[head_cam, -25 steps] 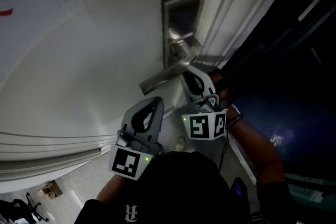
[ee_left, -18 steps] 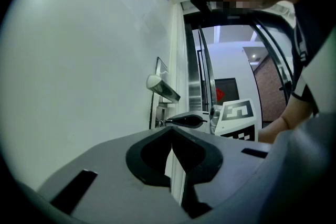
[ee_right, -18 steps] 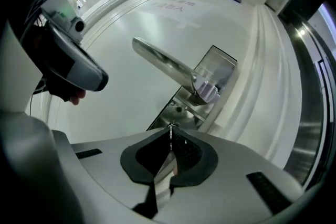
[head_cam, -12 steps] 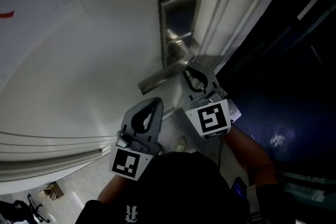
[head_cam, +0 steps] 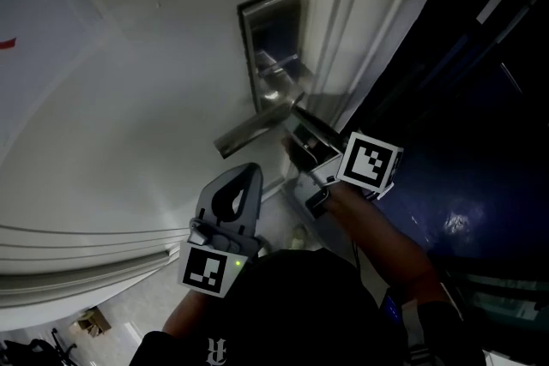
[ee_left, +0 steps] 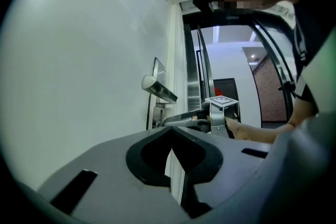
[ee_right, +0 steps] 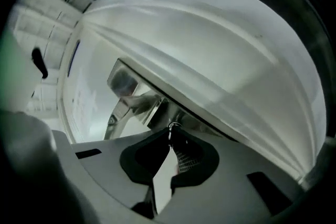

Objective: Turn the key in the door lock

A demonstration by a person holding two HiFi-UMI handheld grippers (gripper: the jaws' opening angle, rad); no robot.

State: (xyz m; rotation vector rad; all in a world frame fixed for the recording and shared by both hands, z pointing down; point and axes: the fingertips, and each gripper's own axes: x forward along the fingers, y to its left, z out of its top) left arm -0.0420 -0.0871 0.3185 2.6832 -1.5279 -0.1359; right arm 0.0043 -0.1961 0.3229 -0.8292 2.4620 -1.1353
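Right tool (ee_right: 170,132): jaws pinched together on key (ee_right: 171,125), small metal bit at tips. Tool body tilted sideways, marker cube (head_cam: 371,163) on outer side. Key sits in lock plate (head_cam: 273,56), just below lever handle (head_cam: 249,131), near latch edge of door (head_cam: 129,116). Left tool (ee_left: 172,140): jaws closed, tips touching, nothing between. Hangs apart from door, below and left of handle. Person's forearm (head_cam: 377,236) behind right tool.
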